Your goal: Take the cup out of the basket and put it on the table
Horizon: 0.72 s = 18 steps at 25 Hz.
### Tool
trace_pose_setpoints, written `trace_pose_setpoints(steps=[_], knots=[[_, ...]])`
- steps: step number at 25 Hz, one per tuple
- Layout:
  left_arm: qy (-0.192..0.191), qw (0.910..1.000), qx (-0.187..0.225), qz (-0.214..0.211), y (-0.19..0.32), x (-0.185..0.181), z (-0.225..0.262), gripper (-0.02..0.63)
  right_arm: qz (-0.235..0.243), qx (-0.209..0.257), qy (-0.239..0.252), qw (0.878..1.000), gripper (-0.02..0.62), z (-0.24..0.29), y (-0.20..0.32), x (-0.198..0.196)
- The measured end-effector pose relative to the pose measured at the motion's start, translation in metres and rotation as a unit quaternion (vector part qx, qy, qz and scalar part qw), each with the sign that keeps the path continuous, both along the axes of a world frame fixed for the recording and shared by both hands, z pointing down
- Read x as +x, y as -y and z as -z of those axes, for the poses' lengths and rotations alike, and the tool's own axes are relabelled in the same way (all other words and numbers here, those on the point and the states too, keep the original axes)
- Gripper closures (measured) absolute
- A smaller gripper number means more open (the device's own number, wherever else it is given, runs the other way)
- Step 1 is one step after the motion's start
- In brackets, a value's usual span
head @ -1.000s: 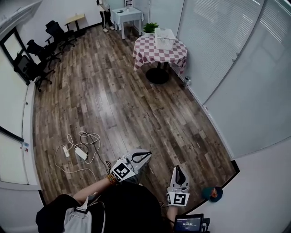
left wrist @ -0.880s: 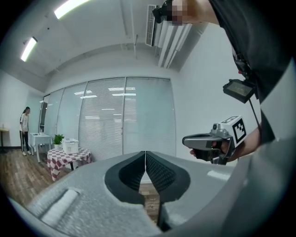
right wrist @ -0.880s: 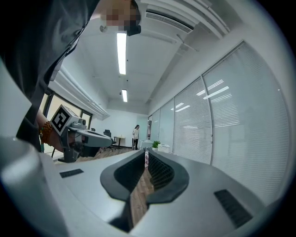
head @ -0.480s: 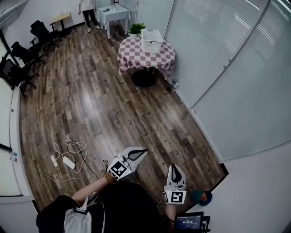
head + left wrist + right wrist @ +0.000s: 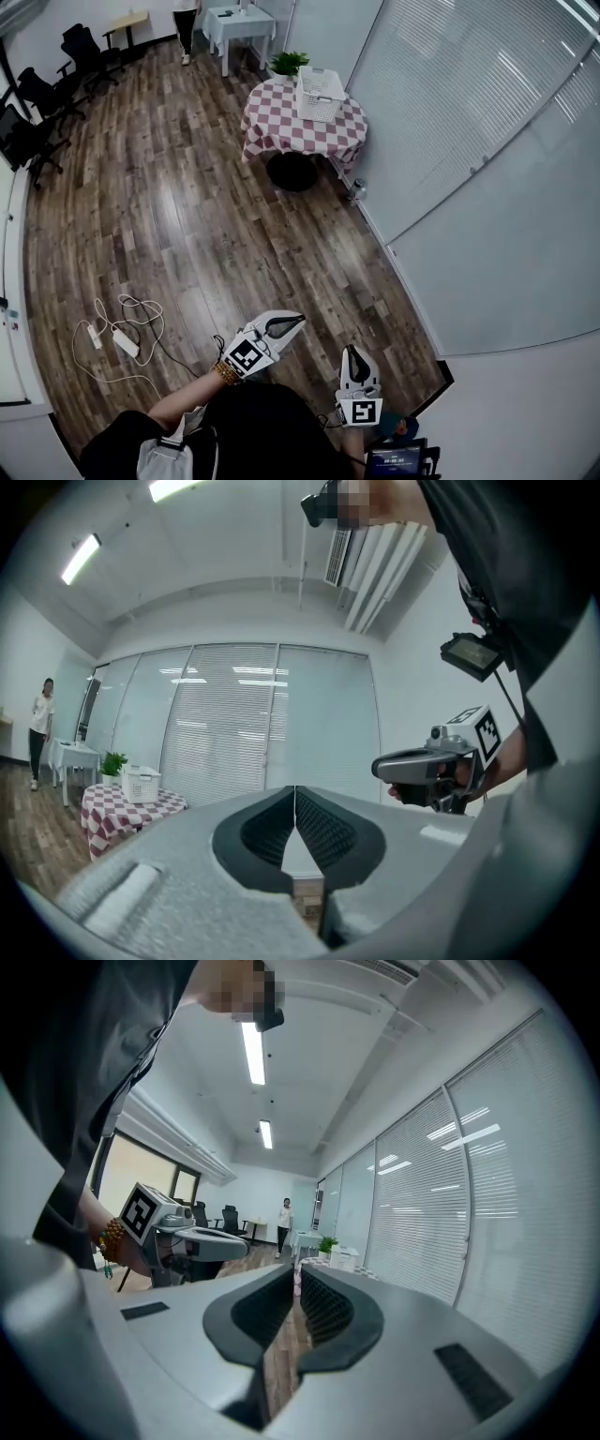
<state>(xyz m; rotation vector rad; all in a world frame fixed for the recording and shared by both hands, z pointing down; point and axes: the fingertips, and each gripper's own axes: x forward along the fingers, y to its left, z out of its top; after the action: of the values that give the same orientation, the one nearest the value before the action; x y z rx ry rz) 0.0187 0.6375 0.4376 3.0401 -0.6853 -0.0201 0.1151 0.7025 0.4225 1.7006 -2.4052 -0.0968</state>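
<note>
A round table [image 5: 281,131] with a red-and-white checked cloth stands far across the room, and a white basket [image 5: 319,94] rests on it. No cup shows at this distance. My left gripper [image 5: 289,322] and right gripper [image 5: 352,353] are held low near my body, far from the table, both shut and empty. In the left gripper view the shut left gripper [image 5: 295,790] points toward the blinds, with the table [image 5: 122,810] and basket [image 5: 141,783] at far left. The right gripper [image 5: 297,1267] is shut in its own view, with the basket [image 5: 343,1258] small beyond it.
Wood floor lies between me and the table. A power strip with cables [image 5: 122,339] lies on the floor at left. Office chairs [image 5: 42,98] line the far left wall. A white side table [image 5: 239,21], a plant [image 5: 288,64] and a person [image 5: 185,14] are beyond. Glass walls [image 5: 450,131] run along the right.
The head view has swung, so the table and basket sit further left in the picture. Both grippers stay low and shut, slightly lower in the frame.
</note>
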Motion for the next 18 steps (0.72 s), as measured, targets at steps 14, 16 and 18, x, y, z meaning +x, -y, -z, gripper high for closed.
trace_pose_setpoints(steps=[14,16,18], knots=[[0.019,0.9983,-0.007,0.054,0.072,-0.018,-0.011,0.601,0.055,-0.002,0.017,0.998,0.583,-0.014,0.093,-0.007],[0.024,0.9977,-0.002,0.064,0.083,-0.015,-0.013,0.601,0.066,-0.001,0.02,0.998,0.583,-0.018,0.109,-0.002],[0.026,0.9967,-0.002,0.077,0.099,-0.011,-0.015,0.601,0.078,-0.001,0.026,0.997,0.583,-0.023,0.129,0.002]])
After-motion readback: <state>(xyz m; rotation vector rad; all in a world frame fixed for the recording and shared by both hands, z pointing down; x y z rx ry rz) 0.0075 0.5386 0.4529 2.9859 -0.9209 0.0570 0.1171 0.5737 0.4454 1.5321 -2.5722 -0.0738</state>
